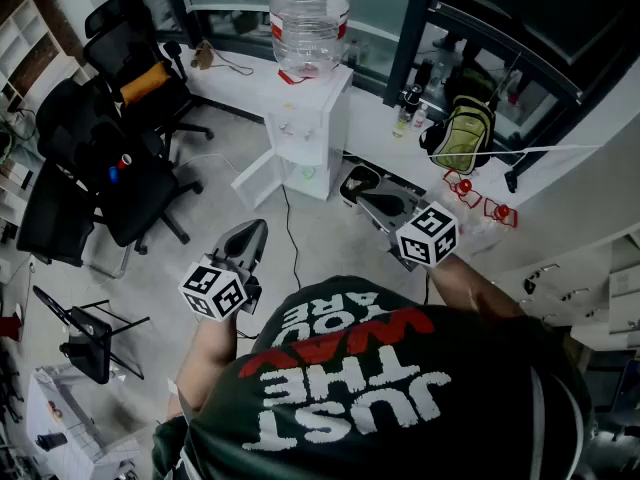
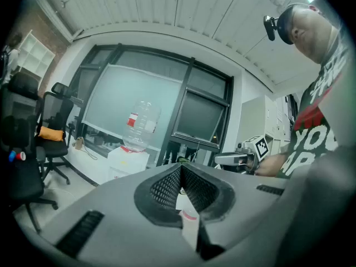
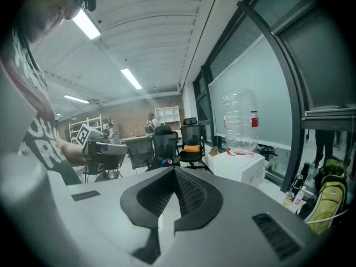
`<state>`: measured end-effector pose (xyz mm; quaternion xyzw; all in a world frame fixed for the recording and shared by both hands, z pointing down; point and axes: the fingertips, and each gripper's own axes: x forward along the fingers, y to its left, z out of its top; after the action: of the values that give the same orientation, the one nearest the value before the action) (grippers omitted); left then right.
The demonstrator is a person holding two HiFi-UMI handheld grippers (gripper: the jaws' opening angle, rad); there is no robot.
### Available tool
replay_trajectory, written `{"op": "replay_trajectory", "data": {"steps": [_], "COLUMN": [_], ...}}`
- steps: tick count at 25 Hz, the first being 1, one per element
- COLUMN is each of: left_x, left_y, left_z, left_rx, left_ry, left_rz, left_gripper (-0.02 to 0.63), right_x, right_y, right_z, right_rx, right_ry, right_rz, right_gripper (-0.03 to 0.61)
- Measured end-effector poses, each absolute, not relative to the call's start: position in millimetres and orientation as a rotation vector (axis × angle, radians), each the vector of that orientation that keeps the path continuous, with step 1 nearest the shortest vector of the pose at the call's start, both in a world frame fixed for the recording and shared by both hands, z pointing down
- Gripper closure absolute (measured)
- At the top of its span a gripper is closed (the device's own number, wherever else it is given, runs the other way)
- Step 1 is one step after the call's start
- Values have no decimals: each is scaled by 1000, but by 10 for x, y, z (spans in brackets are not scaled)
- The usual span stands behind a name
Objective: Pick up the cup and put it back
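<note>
- while the person (image 1: 400, 388) stands on the pale floor (image 1: 220, 198) with both forearms held out front, each hand carries a gripper.
- dark office chairs (image 1: 120, 178) crowd the left side, one with an orange cushion.
- white water dispenser (image 1: 310, 133) stands by the window ledge, its lower door swung open.
- clear bottle (image 1: 308, 18) sits upside down on top of the dispenser.
- yellow-green backpack (image 1: 463, 133) rests by the window on the right.
- left gripper (image 1: 252, 234) points level toward the dispenser, jaws pressed together, nothing between them.
- right gripper (image 1: 383, 208) tips slightly down, jaws together too, holding nothing.
- cup: i cannot pick it out in any view.
</note>
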<state>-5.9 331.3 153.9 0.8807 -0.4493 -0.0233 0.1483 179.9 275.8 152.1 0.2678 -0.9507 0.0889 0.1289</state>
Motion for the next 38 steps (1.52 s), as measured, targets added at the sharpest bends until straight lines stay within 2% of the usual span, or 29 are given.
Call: {"op": "replay_trajectory", "data": {"steps": [11,25,32,38], "left_x": [297,1104,748,130], "left_y": [3211,2771,2471,1682], "left_z": [1548,1745,2005,2247], "left_rx": [2533,2421,2397,2412], "left_ry": [-1292,-1352,-1345,-1247], "left_rz": [-42,-51,-54,-76], "left_gripper": [606,606,606,606], "right_x": [2062,2830,2410,1716], "right_y": [2685,2214,1914,1322], "right_z": [1489,1571,1739,1819], "right_rx": [747,635,591,601], "right_ry": [-2758,-2764,-2748,-2722], "right_rz": [232,195,186,165], "right_gripper": [546,546,546,546]}}
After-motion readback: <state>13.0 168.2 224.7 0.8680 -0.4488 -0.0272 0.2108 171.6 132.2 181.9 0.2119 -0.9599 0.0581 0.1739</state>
